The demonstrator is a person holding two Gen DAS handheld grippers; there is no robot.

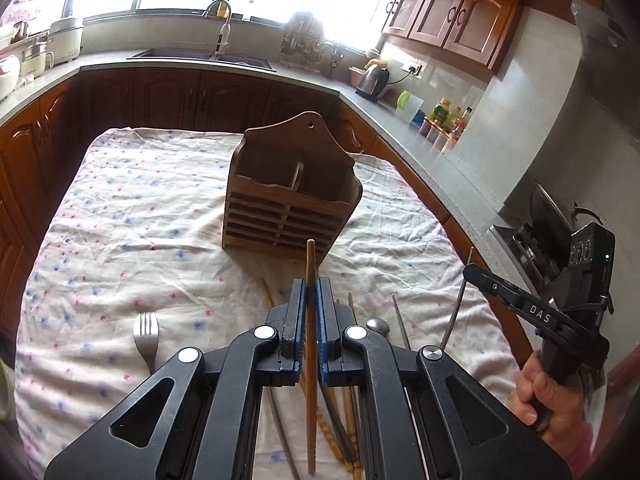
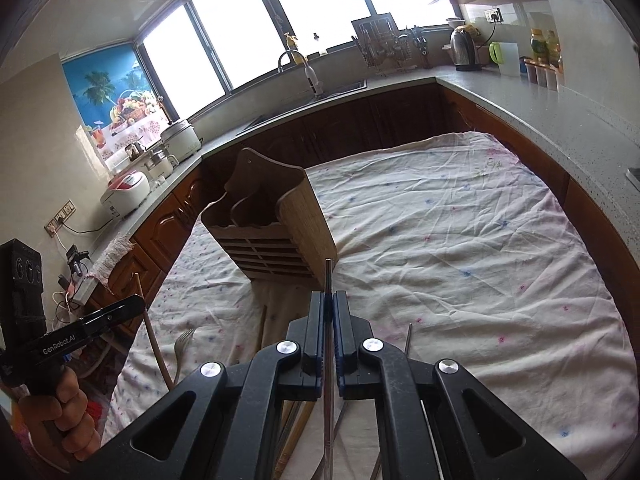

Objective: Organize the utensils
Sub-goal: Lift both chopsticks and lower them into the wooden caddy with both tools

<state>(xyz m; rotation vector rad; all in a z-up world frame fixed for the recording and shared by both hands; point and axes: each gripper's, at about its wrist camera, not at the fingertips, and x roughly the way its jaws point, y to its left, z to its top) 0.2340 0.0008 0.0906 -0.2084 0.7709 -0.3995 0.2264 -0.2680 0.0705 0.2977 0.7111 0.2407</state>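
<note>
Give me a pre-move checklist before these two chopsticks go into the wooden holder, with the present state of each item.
1. Left gripper shut on the wooden chopstick: ok.
2. Right gripper shut on the metal chopstick: ok.
3. Wooden holder upright on the tablecloth, open top showing: ok.
4. Holder compartments free of anything in the way: ok as far as seen, the bottoms are hidden.
5. Each chopstick in line with its gripper, tip forward toward the holder: ok.
6. Utensils left on the cloth, such as the fork and spoon, lying clear of the path to the holder: ok.
</note>
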